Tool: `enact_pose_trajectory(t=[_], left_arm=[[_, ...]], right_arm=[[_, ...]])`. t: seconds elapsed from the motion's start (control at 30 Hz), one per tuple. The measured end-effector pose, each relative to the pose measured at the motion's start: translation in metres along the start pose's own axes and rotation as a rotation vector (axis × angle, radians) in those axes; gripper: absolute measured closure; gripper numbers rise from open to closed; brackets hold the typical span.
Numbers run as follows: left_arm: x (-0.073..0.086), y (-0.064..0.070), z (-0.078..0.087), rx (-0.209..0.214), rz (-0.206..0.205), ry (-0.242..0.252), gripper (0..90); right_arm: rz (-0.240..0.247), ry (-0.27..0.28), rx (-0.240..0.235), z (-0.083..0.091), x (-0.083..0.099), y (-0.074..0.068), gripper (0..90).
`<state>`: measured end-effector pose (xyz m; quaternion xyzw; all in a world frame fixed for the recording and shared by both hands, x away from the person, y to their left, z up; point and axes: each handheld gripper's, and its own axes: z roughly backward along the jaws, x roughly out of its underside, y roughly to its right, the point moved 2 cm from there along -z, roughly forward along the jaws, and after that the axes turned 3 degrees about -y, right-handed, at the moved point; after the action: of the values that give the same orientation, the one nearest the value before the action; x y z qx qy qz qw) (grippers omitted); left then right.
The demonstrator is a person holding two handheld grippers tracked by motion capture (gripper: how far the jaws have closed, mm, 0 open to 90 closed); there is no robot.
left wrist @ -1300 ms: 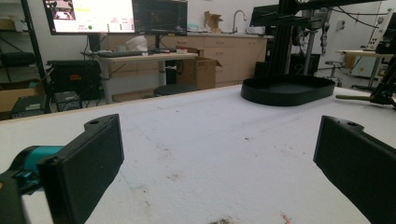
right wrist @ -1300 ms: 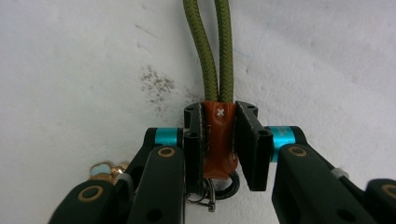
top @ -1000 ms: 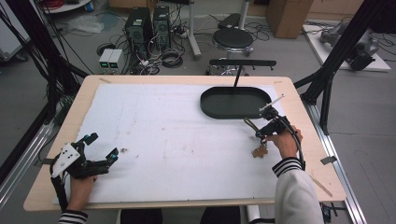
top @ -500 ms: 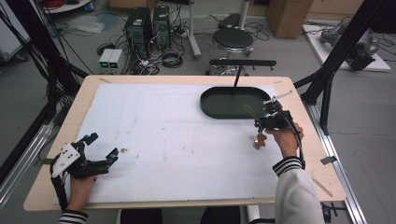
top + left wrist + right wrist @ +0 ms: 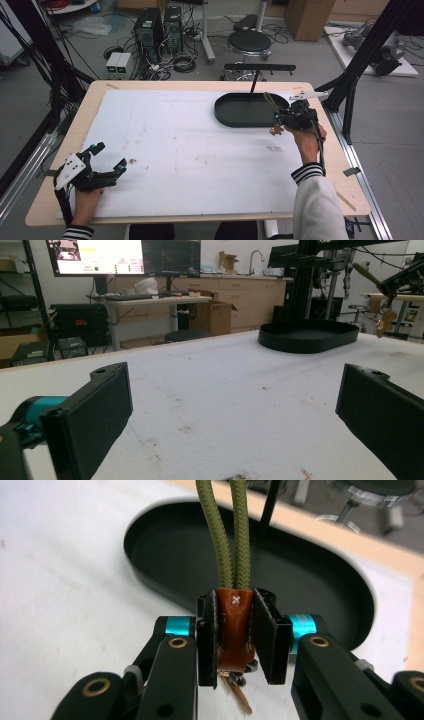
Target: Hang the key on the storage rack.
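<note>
The right claw point(image 5: 235, 640) is clamped on a keychain with a brown leather tab and an olive-green braided cord loop point(image 5: 234, 625); its two black jaws press the leather tab from both sides, with no gap left between pad and leather. The doubled cord rises straight up out of the jaws, and a small brass-coloured piece hangs just below them. In the high view this right claw point(image 5: 286, 119) is held above the white-covered table point(image 5: 175, 145), with the keychain point(image 5: 275, 129) dangling under it, just beside the near right edge of the shallow black oval plastic tray point(image 5: 245, 111). In the right gripper view the tray point(image 5: 165, 555) lies directly beyond the jaws.

The left claw point(image 5: 107, 162) is well apart from all this, low over the table's near left corner. Its jaws stand wide apart with nothing between them; beyond them the tray point(image 5: 307, 336) sits far ahead and to the right
</note>
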<state>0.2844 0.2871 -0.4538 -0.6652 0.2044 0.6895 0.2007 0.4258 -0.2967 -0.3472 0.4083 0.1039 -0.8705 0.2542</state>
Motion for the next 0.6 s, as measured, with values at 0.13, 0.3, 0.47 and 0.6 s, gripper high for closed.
enact_pose_trajectory(t=[0.13, 0.3, 0.47, 0.6], left_arm=[[0.000, 0.000, 0.000, 0.002, 0.000, -0.002, 2.1], [0.000, 0.000, 0.000, 0.001, -0.001, -0.002, 2.1], [0.000, -0.001, 0.000, 0.001, 0.003, -0.003, 2.1], [0.000, -0.001, 0.000, 0.001, 0.004, -0.004, 2.0]], right_arm=[[-0.013, 0.030, 0.034, 0.005, -0.014, 0.002, 73.5], [-0.006, 0.075, 0.085, 0.009, -0.029, 0.001, 73.5], [-0.010, 0.107, 0.122, 0.010, -0.042, 0.002, 73.5], [-0.022, 0.133, 0.161, 0.007, -0.049, 0.006, 73.5]])
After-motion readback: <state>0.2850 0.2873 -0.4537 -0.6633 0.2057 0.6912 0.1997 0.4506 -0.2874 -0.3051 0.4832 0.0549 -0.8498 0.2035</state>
